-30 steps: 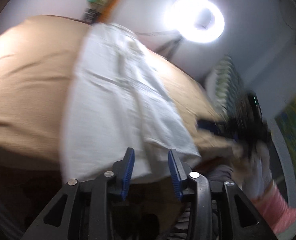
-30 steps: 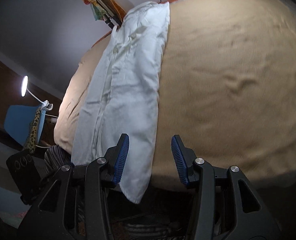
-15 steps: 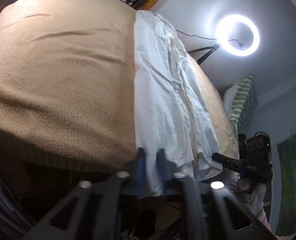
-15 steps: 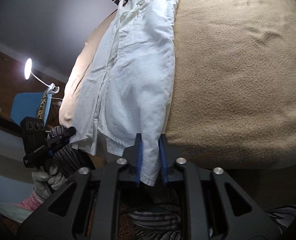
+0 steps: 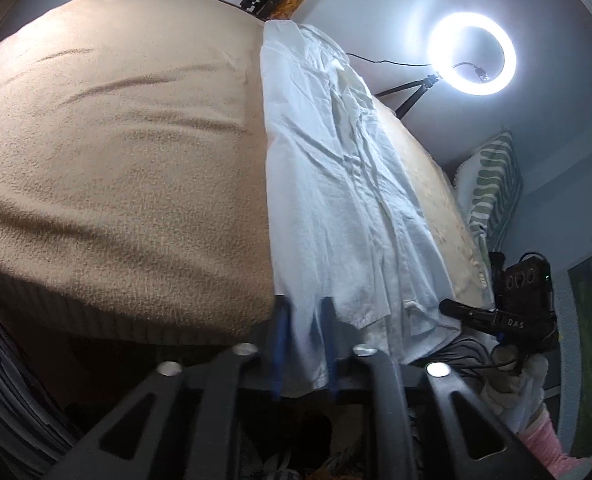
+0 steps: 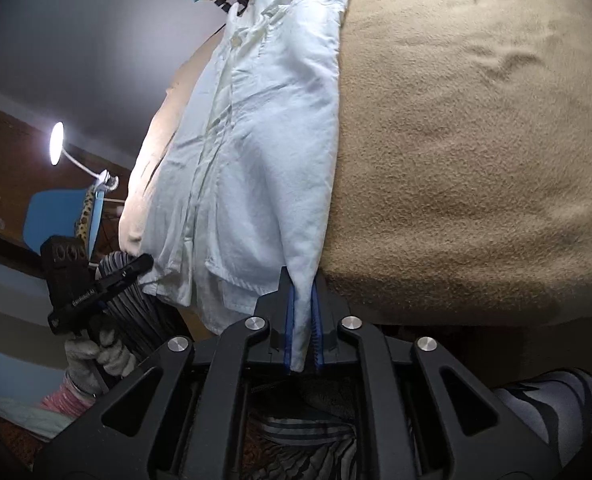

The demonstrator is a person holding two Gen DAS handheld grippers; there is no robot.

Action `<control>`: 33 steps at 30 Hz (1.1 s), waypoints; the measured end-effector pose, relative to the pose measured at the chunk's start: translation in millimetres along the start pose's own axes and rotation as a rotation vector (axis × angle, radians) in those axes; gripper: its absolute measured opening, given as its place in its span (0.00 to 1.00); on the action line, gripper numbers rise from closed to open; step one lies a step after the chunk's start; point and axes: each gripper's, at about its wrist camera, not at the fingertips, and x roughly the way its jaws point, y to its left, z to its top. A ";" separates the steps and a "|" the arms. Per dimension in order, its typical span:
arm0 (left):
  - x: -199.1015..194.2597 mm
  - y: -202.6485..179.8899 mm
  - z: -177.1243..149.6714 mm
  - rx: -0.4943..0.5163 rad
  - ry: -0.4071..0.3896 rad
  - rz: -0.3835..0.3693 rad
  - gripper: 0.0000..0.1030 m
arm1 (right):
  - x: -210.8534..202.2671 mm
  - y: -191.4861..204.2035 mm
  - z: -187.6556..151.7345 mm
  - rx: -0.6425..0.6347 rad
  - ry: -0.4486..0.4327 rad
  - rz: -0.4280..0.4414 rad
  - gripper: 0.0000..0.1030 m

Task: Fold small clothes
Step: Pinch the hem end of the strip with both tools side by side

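Observation:
A white button shirt [image 5: 335, 184] lies lengthwise on a tan blanket [image 5: 116, 152], folded narrow, its bottom hem hanging over the near edge. My left gripper [image 5: 301, 320] is shut on the hem's left corner. The shirt also shows in the right wrist view [image 6: 256, 120], where my right gripper [image 6: 301, 308] is shut on the hem's right corner. Each gripper shows in the other's view, as the right gripper [image 5: 507, 312] and the left gripper [image 6: 84, 280].
A ring light [image 5: 471, 54] on a stand glows beyond the far edge. A striped pillow [image 5: 491, 188] sits at the right. A desk lamp [image 6: 58, 144] and a blue chair [image 6: 56, 216] stand to the left of the blanket [image 6: 475, 140].
Both grippers were open a second ago, short of the hem. They moved in and closed on the shirt's two bottom corners.

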 end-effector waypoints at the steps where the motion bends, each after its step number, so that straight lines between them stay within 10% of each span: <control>1: -2.3 1.4 1.1 -0.010 0.000 -0.014 0.34 | -2.2 0.5 -0.2 0.002 0.002 0.010 0.13; 7: 2.7 11.9 3.5 -0.081 0.060 -0.084 0.39 | -4.3 -13.7 -8.0 0.044 0.032 0.061 0.26; 13: -3.6 -1.3 8.7 -0.010 0.031 -0.029 0.38 | -20.2 8.0 -0.7 -0.032 -0.073 -0.093 0.26; 21: 5.8 12.8 5.4 -0.107 0.073 -0.110 0.36 | -9.9 7.7 12.4 -0.053 0.001 -0.139 0.26; 31: 13.0 5.5 8.2 -0.065 0.135 -0.116 0.07 | 6.5 -22.4 -2.9 0.062 0.102 0.024 0.25; 33: 9.7 4.5 9.2 -0.063 0.133 -0.125 0.06 | 11.7 -25.8 -2.1 0.079 0.116 0.072 0.09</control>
